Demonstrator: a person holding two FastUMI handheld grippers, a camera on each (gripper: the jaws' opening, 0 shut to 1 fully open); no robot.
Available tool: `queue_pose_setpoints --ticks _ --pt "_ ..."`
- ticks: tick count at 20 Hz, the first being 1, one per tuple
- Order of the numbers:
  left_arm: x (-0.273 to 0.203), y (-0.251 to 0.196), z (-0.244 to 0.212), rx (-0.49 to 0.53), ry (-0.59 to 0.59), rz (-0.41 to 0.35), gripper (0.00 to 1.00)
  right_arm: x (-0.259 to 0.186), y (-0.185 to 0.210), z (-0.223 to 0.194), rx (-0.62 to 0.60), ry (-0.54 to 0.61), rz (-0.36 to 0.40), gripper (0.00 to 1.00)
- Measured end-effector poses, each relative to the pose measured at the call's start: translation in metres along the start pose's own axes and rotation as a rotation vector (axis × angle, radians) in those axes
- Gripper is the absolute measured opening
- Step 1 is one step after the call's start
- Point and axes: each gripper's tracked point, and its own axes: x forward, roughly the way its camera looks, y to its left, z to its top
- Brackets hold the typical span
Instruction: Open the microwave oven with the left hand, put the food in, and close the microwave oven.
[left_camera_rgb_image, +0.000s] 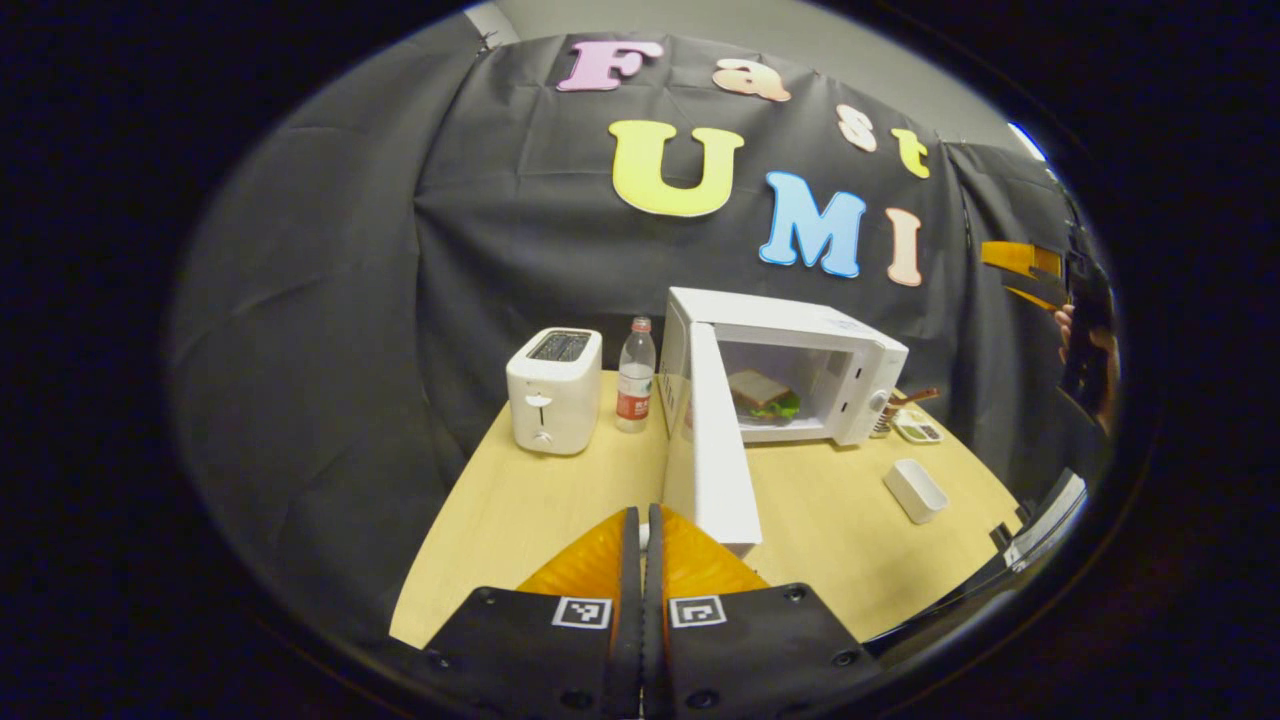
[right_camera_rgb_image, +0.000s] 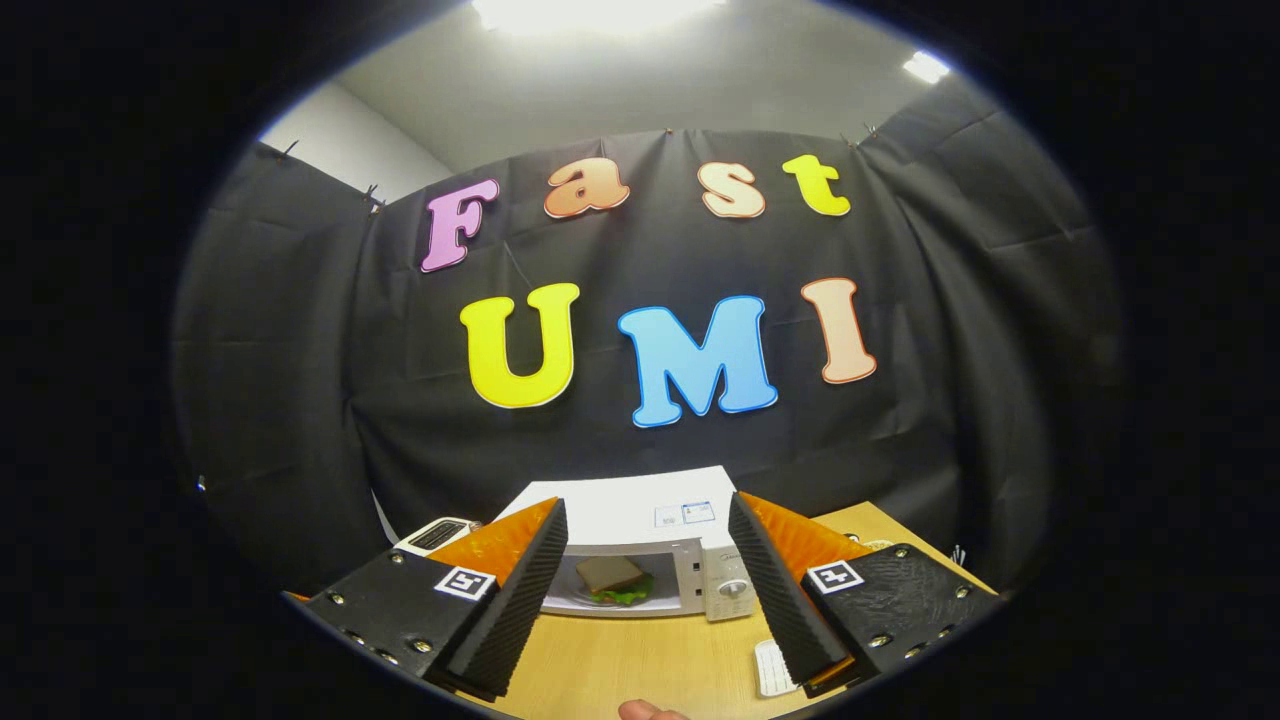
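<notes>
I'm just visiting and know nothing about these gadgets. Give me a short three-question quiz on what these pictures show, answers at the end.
1. True or false: the microwave door is shut.
2. Multiple choice: where is the sandwich? A) on the table B) inside the microwave C) in the toaster
3. Fill in: between the toaster and the microwave stands a ____.

Key
1. False. The door swings open toward the left gripper, whose fingers are together on nothing.
2. B. It also shows in the cavity between the wide-open fingers of the right gripper.
3. A water bottle.
</notes>
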Motion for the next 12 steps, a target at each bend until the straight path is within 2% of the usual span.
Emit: queue_pose_setpoints --ticks 7,12 --pt "-0.012 -0.018 -0.001 -0.029 -0.003 0.090 0.07 0.027 -0.007 0.014 -0.040 -0.011 0.084 0.98" --pt "-0.019 -0.053 -0.014 -0.101 -0.020 0.141 0.07 0.063 -0.001 0.025 -0.020 -0.002 0.164 0.98"
